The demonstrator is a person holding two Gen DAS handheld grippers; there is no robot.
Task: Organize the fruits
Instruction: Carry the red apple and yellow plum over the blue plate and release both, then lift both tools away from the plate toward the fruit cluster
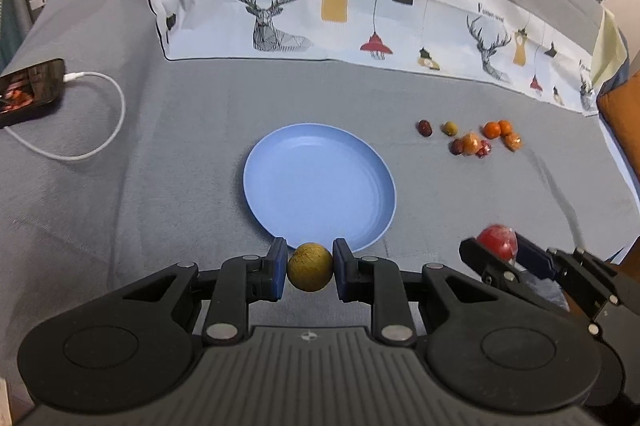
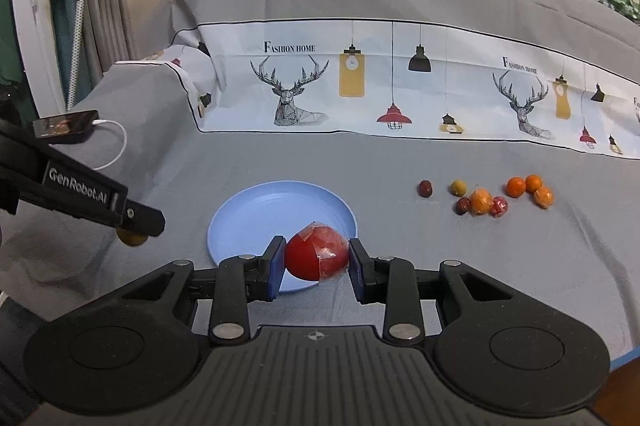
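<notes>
left tongs point(image 1: 310, 272) clenched on yellow-brown round fruit point(image 1: 310, 267), blue pads pressing both sides, held just at near rim of blue plate point(image 1: 320, 182), not over its middle. right tongs point(image 2: 317, 262) clenched on red fruit point(image 2: 316, 252) w/ clear wrap on one side, held above near edge of the plate; from left wrist view same red fruit seen well right of the plate, off its rim. plate itself bare inside, lying flat on grey cloth point(image 1: 180, 146) over a couch-like seat. loose fruit pile point(image 1: 474, 138) right of the plate & a bit farther back: two dark red ones, one greenish, several orange, some wrapped, small red wrapped piece among them, most touching or just beside each other. phone point(image 1: 30, 92) far left of the plate, screen lit, white cable point(image 1: 100, 130) plugged in & looping twd the plate. printed deer/lamp cloth point(image 1: 360, 14) behind the plate along the backrest.
</notes>
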